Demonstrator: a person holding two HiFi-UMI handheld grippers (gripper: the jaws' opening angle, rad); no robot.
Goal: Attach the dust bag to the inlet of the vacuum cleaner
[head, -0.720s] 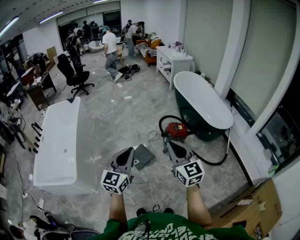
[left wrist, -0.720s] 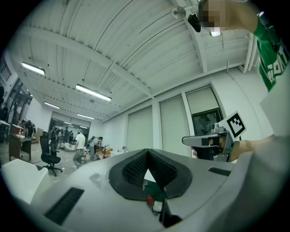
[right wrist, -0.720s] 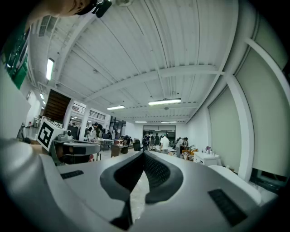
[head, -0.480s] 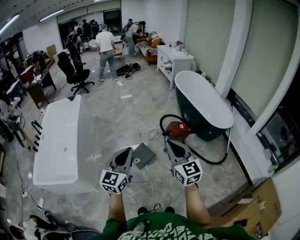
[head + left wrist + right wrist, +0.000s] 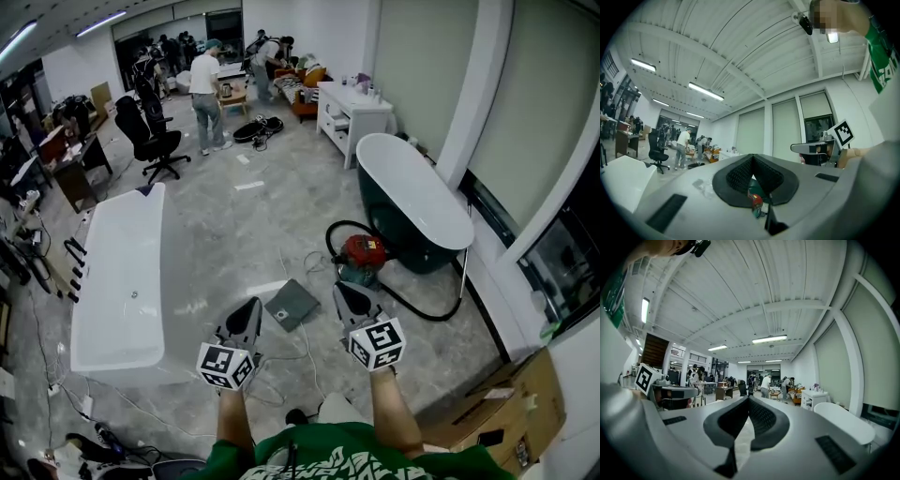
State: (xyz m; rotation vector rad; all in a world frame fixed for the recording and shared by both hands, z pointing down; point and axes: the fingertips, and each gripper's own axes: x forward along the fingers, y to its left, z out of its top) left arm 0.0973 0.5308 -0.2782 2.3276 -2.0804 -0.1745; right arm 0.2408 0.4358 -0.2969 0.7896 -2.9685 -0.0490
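In the head view the vacuum cleaner (image 5: 364,253) is too small to show its inlet. The grey flat piece (image 5: 292,305) on the floor near it is also too small; I cannot tell what it is. The bottom edge cuts off the person's green shirt (image 5: 319,461), and the lower right corner cuts the cardboard box (image 5: 511,422). In the left gripper view the body of the left gripper (image 5: 751,161) hides nearly all of the vacuum cleaner; only a red bit appears in the gap under the jaws.

left gripper (image 5: 254,305), right gripper (image 5: 341,289), level, closed, empty
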